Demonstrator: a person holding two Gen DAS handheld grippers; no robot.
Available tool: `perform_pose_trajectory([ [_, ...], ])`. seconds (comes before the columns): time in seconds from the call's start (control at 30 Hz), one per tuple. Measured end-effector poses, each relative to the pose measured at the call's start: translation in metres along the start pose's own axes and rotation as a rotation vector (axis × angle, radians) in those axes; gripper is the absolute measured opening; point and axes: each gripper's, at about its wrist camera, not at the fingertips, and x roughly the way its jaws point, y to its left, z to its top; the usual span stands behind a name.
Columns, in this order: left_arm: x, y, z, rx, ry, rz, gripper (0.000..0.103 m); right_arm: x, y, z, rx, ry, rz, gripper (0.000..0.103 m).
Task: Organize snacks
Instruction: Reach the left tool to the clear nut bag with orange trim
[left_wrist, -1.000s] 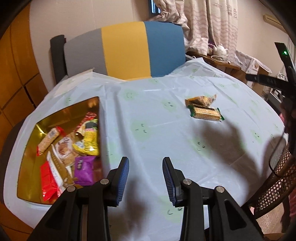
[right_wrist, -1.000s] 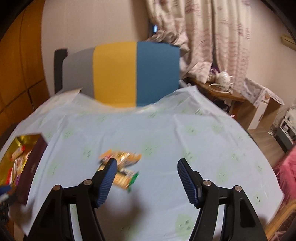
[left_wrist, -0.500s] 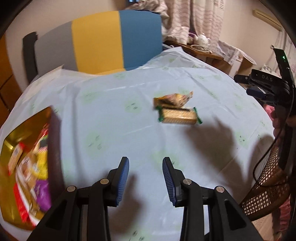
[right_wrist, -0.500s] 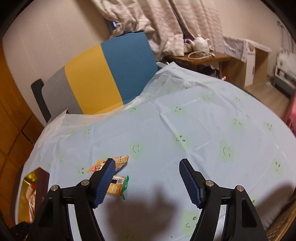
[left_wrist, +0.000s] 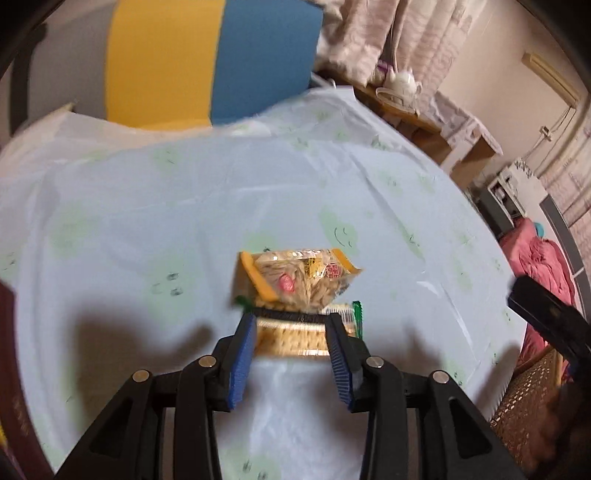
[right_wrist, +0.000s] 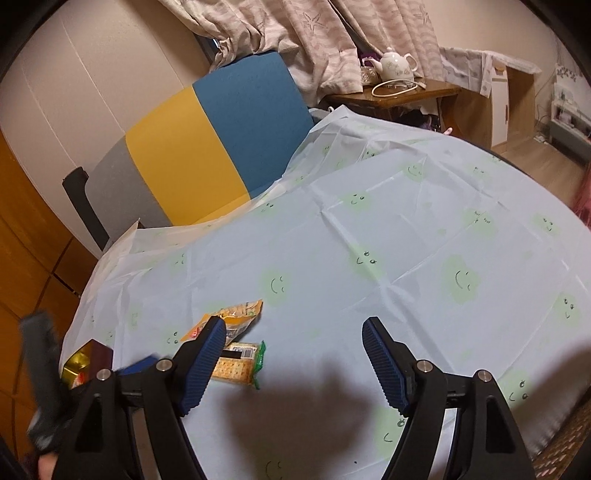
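Each gripper, the left gripper (left_wrist: 291, 334) and the right gripper (right_wrist: 295, 341), has black angular plastic arms with triangular cut-outs, round silver screws at the pivots, and blue ribbed pads (right_wrist: 384, 365) lining its fingers.

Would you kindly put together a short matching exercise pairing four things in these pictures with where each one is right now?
Things:
1. cracker pack
2. orange snack bag
3. teapot
4. right gripper

Places:
A. on the wooden side table by the curtain
B. between the left gripper's spread fingers
C. open over bare tablecloth
D. just beyond the cracker pack, overlapping its far edge

Pairs: 1-B, 2-D, 3-A, 4-C
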Motion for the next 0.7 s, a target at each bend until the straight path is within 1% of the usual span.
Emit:
perform_pose_trajectory([
  [0.07, 0.017, 0.004, 0.007, -0.034, 0.025, 0.021, 0.041, 0.002, 0.001, -0.001, 0.0, 0.015, 0.013, 0.077],
  [0.2, 0.035, 0.013, 0.015, -0.117, 0.037, -0.041, 0.04, 0.007, 0.003, -0.002, -0.012, 0.038, 0.028, 0.077],
  [0.23, 0.038, 0.015, 0.017, -0.136, 0.029, -0.061, 0.038, 0.008, 0.004, -0.001, -0.016, 0.04, 0.029, 0.077],
  [0.3, 0.041, 0.02, 0.018, -0.166, 0.018, -0.097, 0.021, 0.009, 0.004, -0.002, -0.02, 0.045, 0.024, 0.077],
  [0.33, 0.041, 0.023, 0.017, -0.182, 0.007, -0.12, 0.02, 0.01, 0.005, -0.003, -0.02, 0.049, 0.022, 0.077],
  [0.4, 0.038, 0.029, 0.014, -0.196, -0.006, -0.144, 0.019, 0.011, 0.005, -0.004, -0.021, 0.06, 0.019, 0.077],
  [0.53, 0.022, 0.043, 0.004, -0.191, -0.03, -0.143, 0.018, 0.013, 0.005, -0.004, -0.027, 0.068, 0.009, 0.077],
  [0.6, 0.012, 0.053, -0.006, -0.193, -0.018, -0.134, 0.018, 0.014, 0.005, -0.005, -0.032, 0.074, 0.0, 0.077],
  [0.7, -0.006, 0.067, -0.027, -0.168, -0.002, -0.116, 0.018, 0.018, 0.006, -0.005, -0.036, 0.09, -0.006, 0.077],
])
